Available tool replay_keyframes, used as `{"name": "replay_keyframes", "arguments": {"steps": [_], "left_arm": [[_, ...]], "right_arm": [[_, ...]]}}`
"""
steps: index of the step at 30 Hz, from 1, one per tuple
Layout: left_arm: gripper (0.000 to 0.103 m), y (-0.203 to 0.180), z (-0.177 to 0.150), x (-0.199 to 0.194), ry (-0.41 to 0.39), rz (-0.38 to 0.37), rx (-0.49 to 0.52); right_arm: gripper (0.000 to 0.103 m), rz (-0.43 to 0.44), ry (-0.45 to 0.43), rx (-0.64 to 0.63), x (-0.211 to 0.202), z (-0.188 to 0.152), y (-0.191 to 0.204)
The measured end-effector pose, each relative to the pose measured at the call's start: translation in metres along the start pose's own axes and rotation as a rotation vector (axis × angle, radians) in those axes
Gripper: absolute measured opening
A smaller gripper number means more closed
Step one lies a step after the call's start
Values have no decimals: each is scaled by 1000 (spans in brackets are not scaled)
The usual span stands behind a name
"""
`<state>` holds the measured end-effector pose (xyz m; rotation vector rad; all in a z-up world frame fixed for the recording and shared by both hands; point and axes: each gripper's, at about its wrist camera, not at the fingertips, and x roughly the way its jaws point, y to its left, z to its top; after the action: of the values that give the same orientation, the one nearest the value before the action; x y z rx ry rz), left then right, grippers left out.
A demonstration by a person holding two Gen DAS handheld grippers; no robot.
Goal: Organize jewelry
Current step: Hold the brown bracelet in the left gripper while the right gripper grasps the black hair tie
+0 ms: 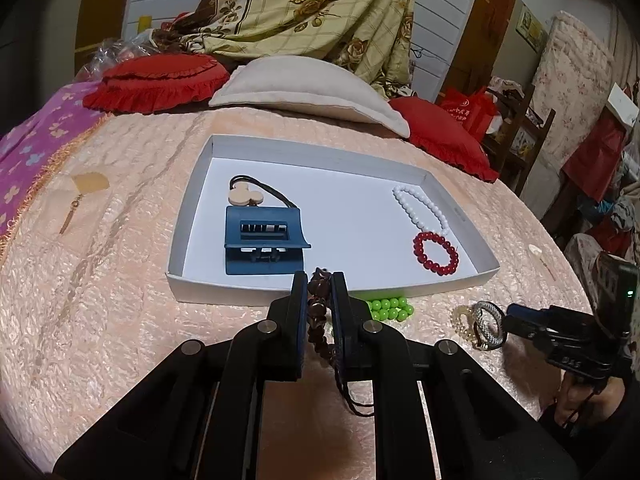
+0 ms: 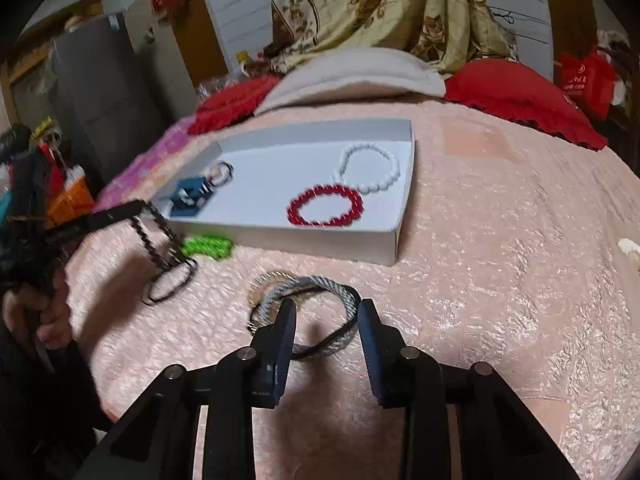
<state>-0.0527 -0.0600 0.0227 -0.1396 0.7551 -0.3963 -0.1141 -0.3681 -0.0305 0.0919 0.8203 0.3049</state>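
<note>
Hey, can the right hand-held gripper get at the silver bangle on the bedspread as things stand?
Probably yes. The right hand-held gripper has its open fingers on either side of the silver bangle's near rim, with nothing lying over it; the left hand-held gripper is off to the side.

Glossy red beads (image 1: 436, 253), matt tray (image 1: 256, 296)

Dim, fisheye-warped (right view blurred)
</note>
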Motion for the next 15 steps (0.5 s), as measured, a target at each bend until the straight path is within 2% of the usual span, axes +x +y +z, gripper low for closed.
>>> {"name": "replay_keyframes", "arguments": {"steps": [2,3,4,8,12,15], "left_arm": [[10,-1,0,0,0,-4,2],[10,-2,0,0,-1,-4,5],[10,-2,0,0,-1,-3,7],[10,-2,-1,1,3,-1,7],[10,-1,-2,1,3,0,4],[10,0,-2,2,7,3,3]], "right_arm": [[27,-37,34,-4,9,0,-1],[23,-48,49,3,12,-2,-3],[14,-44,46,8,12,-2,-5],[4,-34,25,-10,8,-1,-3],[3,-37,1,-17,3,0,-1],[3,6,-77,23,-15,4,-5]]}}
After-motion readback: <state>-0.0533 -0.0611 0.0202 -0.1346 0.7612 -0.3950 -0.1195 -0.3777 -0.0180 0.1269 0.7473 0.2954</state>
